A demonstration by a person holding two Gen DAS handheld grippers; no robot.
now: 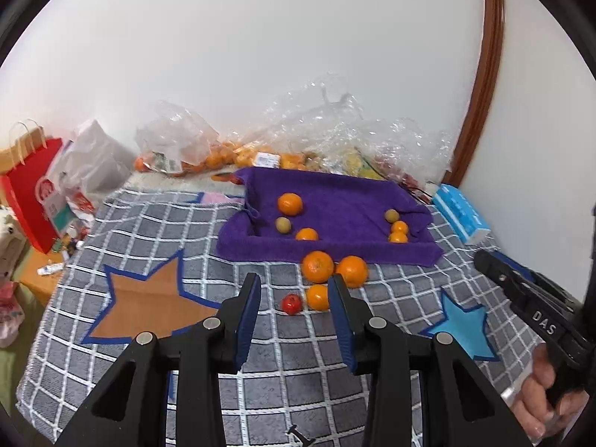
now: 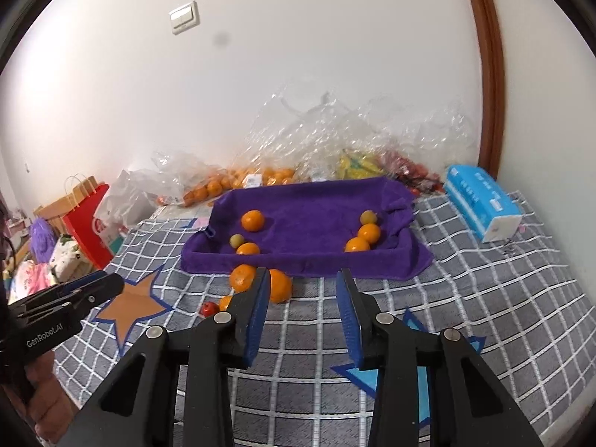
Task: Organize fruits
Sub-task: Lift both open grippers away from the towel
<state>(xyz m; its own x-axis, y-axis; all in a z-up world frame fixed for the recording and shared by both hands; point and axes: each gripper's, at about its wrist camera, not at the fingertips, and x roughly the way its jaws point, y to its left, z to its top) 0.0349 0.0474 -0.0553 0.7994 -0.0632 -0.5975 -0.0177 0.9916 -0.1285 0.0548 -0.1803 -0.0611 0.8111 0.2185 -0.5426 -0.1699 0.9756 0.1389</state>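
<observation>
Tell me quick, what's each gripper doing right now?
Left gripper: open, holding nothing.
Right gripper: open, holding nothing.

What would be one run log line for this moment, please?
left tool: open, empty | right tool: open, empty | loose oranges and red fruit: on blanket before purple tray | tray: six fruits inside

Tissue box (image 2: 480, 201) beside red bag (image 2: 86, 219)
</observation>
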